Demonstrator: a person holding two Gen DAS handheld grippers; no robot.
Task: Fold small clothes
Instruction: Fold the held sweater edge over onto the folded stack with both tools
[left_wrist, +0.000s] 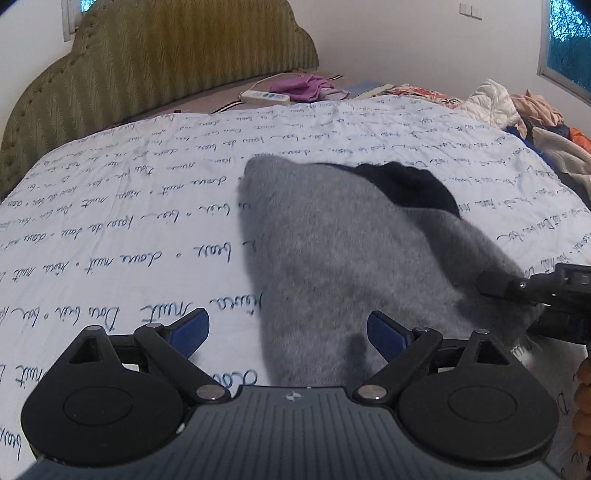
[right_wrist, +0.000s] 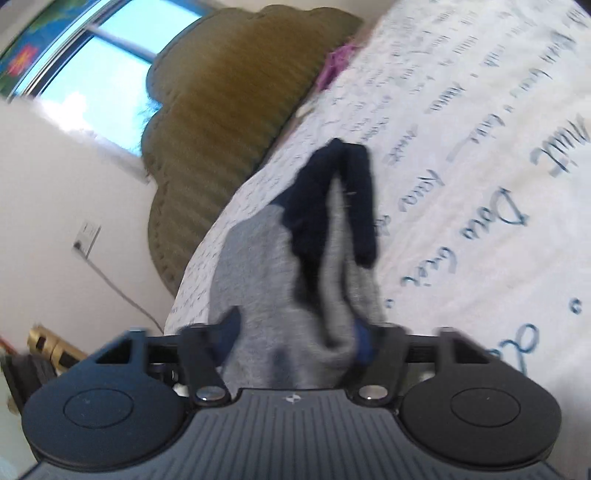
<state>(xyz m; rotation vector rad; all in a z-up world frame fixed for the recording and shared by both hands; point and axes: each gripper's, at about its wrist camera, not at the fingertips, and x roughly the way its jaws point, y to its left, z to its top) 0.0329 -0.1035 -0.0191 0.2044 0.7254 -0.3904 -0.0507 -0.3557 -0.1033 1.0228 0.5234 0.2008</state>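
A grey fuzzy sock with a dark navy cuff (left_wrist: 354, 258) is lifted over the white bedspread with blue handwriting (left_wrist: 129, 206). My left gripper (left_wrist: 290, 332) is open, its blue pads wide apart, with the sock's near end between them. My right gripper enters the left wrist view from the right (left_wrist: 517, 288) and pinches the sock's right edge. In the right wrist view the sock (right_wrist: 295, 288) hangs bunched between the blue pads of my right gripper (right_wrist: 295, 339), with the navy cuff (right_wrist: 332, 206) at the far end. The jaws look closed on the fabric.
A green padded headboard (left_wrist: 166, 74) stands at the bed's far side. A white power strip (left_wrist: 264, 96) and purple cloth (left_wrist: 303, 86) lie near it. A pile of clothes (left_wrist: 524, 110) sits at the right. A window (right_wrist: 96, 74) and wall socket (right_wrist: 86, 236) show left.
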